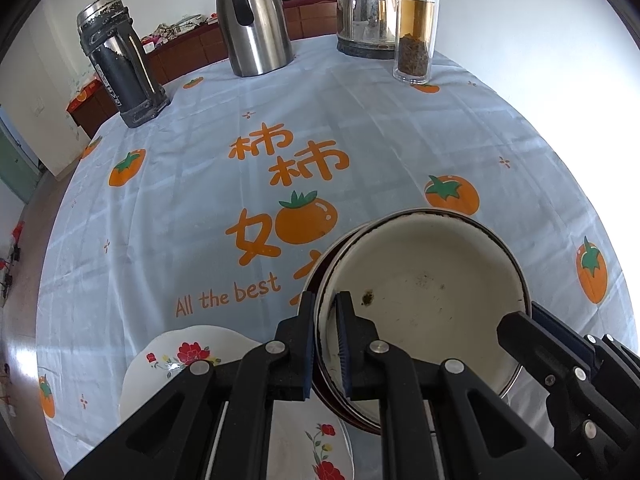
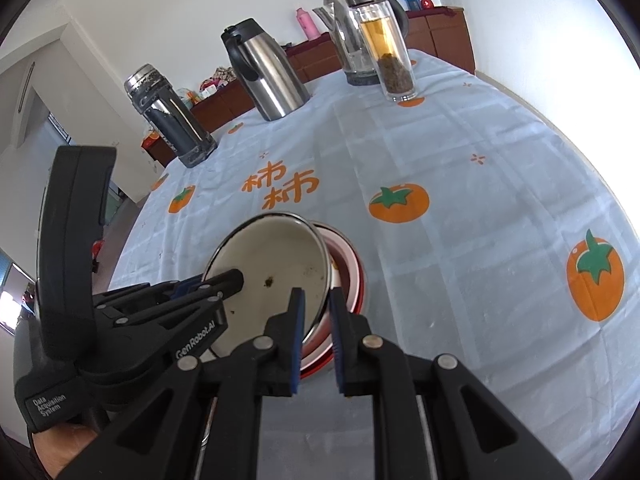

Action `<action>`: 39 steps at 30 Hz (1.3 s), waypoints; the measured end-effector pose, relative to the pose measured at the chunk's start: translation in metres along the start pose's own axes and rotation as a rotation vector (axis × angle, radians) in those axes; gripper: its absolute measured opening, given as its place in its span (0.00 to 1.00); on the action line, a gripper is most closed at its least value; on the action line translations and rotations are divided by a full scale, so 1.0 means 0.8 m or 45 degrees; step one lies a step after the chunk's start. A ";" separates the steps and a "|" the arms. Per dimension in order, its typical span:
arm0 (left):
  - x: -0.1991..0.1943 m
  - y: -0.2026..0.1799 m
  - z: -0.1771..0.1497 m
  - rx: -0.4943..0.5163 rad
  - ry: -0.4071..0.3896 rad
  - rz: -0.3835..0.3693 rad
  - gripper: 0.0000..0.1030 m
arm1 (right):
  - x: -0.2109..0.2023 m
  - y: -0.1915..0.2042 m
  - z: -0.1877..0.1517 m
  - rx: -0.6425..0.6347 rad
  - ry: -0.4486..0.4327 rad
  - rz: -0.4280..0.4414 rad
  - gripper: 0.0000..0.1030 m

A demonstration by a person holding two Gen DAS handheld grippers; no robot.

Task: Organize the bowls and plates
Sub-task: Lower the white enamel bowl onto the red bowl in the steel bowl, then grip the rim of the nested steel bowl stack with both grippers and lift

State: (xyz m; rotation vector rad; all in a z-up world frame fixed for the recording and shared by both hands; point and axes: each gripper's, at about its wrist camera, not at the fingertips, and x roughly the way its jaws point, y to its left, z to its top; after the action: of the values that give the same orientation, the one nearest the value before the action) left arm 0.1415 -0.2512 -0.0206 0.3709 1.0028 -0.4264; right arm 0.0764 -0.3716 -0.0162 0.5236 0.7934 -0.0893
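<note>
A white enamel bowl with a dark rim sits nested in a red bowl; the stack is near the table's front. My left gripper is shut on the left rim of the stacked bowls, one finger inside and one outside. My right gripper is shut on the right rim of the same stack; it also shows in the left wrist view. A white plate with red flowers lies on the table, left of the bowls and under my left gripper.
A light blue tablecloth with orange persimmons covers the round table. At the far edge stand a dark thermos, a steel carafe, an electric kettle and a glass tea bottle.
</note>
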 end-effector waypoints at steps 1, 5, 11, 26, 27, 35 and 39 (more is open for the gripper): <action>0.001 -0.001 -0.001 -0.001 0.004 0.001 0.12 | 0.000 -0.001 0.000 0.001 -0.003 0.003 0.13; -0.001 -0.002 -0.002 0.003 -0.011 0.012 0.13 | -0.002 0.001 -0.003 -0.011 -0.019 0.033 0.22; -0.004 0.002 -0.001 -0.011 -0.015 -0.025 0.17 | -0.016 0.000 -0.001 -0.009 -0.080 0.053 0.30; -0.009 0.030 0.016 -0.061 -0.105 0.047 0.49 | 0.000 -0.026 -0.004 0.064 -0.067 0.075 0.45; -0.004 0.029 0.015 -0.060 -0.093 0.043 0.49 | 0.005 -0.027 -0.006 0.072 -0.049 0.088 0.44; 0.009 0.034 0.014 -0.084 -0.082 0.050 0.49 | 0.033 -0.032 -0.010 0.108 0.041 0.094 0.43; 0.007 0.031 0.013 -0.098 -0.094 0.068 0.49 | 0.035 -0.029 -0.008 0.082 0.059 0.075 0.43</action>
State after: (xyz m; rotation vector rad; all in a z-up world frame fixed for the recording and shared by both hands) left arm 0.1642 -0.2358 -0.0183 0.3101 0.9325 -0.3497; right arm 0.0858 -0.3853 -0.0494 0.6116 0.8215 -0.0487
